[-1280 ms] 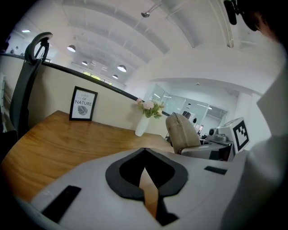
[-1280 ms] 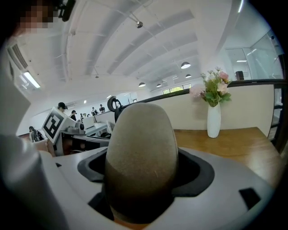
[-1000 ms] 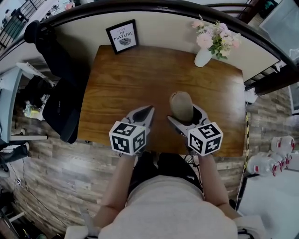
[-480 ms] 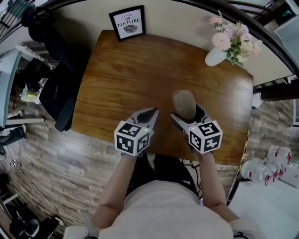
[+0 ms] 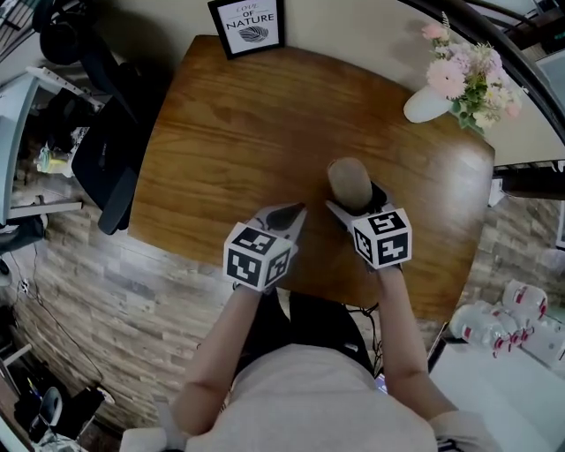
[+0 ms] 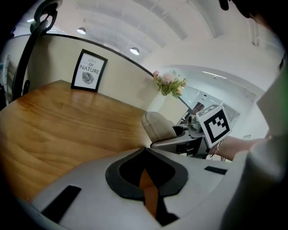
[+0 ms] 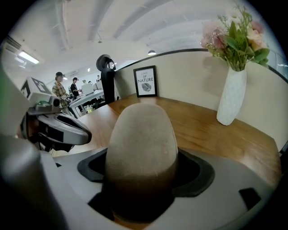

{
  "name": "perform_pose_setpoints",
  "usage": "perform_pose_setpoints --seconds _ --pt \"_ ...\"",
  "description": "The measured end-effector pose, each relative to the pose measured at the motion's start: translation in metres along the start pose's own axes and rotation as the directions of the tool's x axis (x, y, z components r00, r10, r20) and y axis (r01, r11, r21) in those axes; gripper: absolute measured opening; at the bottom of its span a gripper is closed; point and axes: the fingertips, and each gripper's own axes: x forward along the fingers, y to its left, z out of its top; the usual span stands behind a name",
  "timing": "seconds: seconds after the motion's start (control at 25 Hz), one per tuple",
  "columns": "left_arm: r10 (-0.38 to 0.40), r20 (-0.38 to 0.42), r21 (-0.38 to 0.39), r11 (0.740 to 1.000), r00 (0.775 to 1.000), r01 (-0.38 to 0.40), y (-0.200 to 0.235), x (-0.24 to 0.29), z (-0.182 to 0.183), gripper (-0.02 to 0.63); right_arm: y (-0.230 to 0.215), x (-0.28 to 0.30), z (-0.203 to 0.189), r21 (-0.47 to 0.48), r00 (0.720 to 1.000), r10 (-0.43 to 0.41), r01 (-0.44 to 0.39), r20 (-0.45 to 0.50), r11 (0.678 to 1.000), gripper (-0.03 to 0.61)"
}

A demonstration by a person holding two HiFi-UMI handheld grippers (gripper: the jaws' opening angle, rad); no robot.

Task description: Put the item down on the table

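A beige, egg-shaped item [image 5: 350, 179] stands upright between the jaws of my right gripper [image 5: 355, 199], which is shut on it just above the wooden table [image 5: 238, 124]. The right gripper view shows the item [image 7: 141, 139] filling the space between the jaws, its lower part in shadow. My left gripper [image 5: 291, 214] hovers beside it on the left, shut with nothing in it. In the left gripper view its jaws [image 6: 145, 152] meet at the tips, with the item [image 6: 157, 126] off to the right.
A framed "nature" sign [image 5: 249, 25] leans on the wall at the table's far edge. A white vase of pink flowers [image 5: 434, 99] stands at the far right corner. A black chair [image 5: 101, 168] sits left of the table.
Both grippers have moved forward from the near edge to further over the table. The right one still holds the item; the left stays shut.
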Motion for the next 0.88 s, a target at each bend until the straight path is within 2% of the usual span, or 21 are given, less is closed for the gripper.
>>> perform_pose_setpoints --seconds 0.4,0.56,0.88 --pt "0.013 -0.013 -0.038 0.999 1.0 -0.013 0.012 0.012 -0.002 0.014 -0.011 0.032 -0.007 -0.038 0.996 0.01 -0.013 -0.089 0.999 0.423" --pt "-0.004 -0.008 -0.06 0.998 1.0 0.004 0.01 0.013 0.001 0.014 -0.009 0.04 -0.011 -0.066 0.992 0.017 -0.025 -0.121 0.997 0.422" --pt "-0.011 -0.004 -0.07 0.997 1.0 0.011 0.012 0.017 0.001 0.014 -0.01 0.042 -0.008 -0.085 0.995 0.0 -0.009 -0.101 0.996 0.431"
